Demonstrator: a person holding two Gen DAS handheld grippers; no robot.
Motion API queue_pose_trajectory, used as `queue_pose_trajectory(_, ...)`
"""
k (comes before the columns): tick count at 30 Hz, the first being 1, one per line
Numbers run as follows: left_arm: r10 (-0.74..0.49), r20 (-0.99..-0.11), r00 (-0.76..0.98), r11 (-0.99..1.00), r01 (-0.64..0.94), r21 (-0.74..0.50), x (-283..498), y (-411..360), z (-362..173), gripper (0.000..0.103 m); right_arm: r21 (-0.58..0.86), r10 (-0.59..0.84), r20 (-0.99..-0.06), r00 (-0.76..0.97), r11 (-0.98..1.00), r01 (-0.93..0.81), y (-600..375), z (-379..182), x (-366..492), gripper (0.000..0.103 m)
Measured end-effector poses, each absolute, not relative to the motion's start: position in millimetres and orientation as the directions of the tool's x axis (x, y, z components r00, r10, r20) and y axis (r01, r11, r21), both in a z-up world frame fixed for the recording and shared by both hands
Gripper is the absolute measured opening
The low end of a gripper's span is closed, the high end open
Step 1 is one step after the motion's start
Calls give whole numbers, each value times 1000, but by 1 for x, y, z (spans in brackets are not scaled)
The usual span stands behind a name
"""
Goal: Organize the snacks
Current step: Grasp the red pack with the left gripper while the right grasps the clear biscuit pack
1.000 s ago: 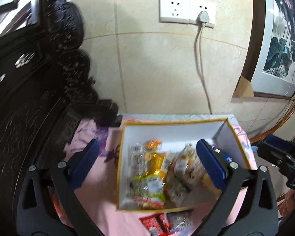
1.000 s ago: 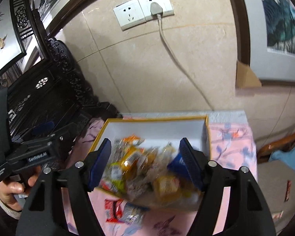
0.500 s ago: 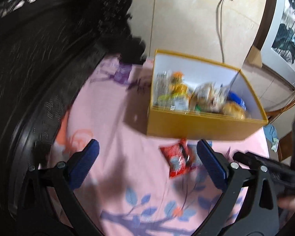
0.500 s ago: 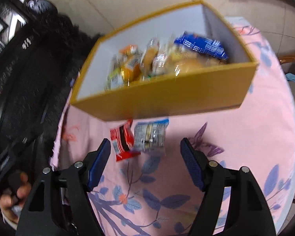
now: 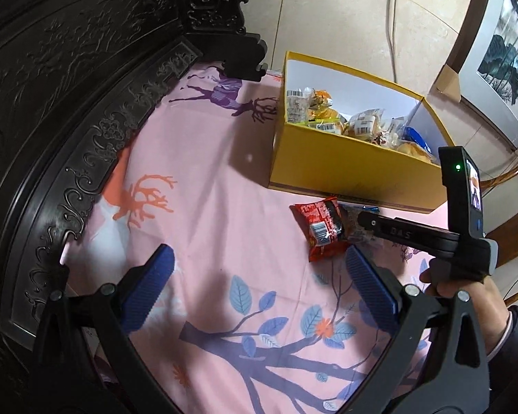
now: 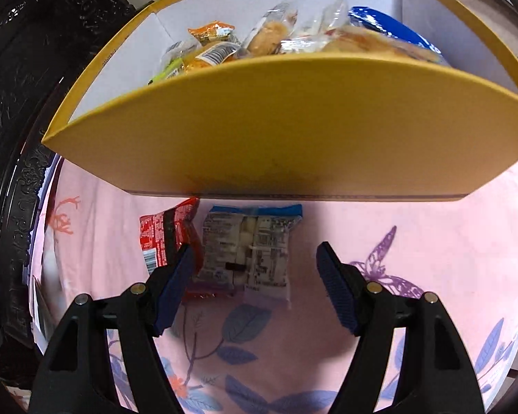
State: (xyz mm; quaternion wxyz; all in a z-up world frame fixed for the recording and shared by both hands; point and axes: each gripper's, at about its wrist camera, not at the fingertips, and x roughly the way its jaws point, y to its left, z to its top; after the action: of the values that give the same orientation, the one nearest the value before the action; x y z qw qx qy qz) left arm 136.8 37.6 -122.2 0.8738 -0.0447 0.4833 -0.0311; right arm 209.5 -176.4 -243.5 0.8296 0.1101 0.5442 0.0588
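Looking along my right gripper (image 6: 253, 276), I see its blue ribbed fingers spread wide and holding nothing. Just ahead, between them, lies a clear snack packet (image 6: 248, 248) with a blue top edge and printed labels. A glossy red packet (image 6: 162, 234) sits against its left side, beside my left finger. Beyond both stands the yellow cardboard box (image 6: 293, 131), white inside, piled with wrapped buns and crinkly packets. My left gripper (image 5: 259, 283) is also parted and empty, over the pink floral cloth (image 5: 224, 214), with the red packet ahead to its right.
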Motion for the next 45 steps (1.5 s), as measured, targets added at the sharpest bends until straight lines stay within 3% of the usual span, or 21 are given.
queue_pose_trajectory(11,-85,-852,517,995,0,-99,138,44,-127,101,88,85,-915,394,996,-11,-150,-266,223,72)
queue_pose_trajectory(16,-81,-864,497,995,-16,-102,139,48,-133,101,26,52,-906,420,997,-67,-149,-265,216,54)
queue_pose_trajectory(19,-80,-867,493,995,-7,-96,140,43,-134,101,12,55,-907,417,994,-104,-154,-264,212,50)
queue_pose_trajectory(34,-153,-910,385,986,119,-115,190,-44,-190,101,120,113,-916,384,993,-7,-224,-256,134,50)
queue_pose_trajectory(45,-48,-943,330,997,-42,-66,233,-59,-239,101,132,117,-907,405,991,9,-238,-246,123,50)
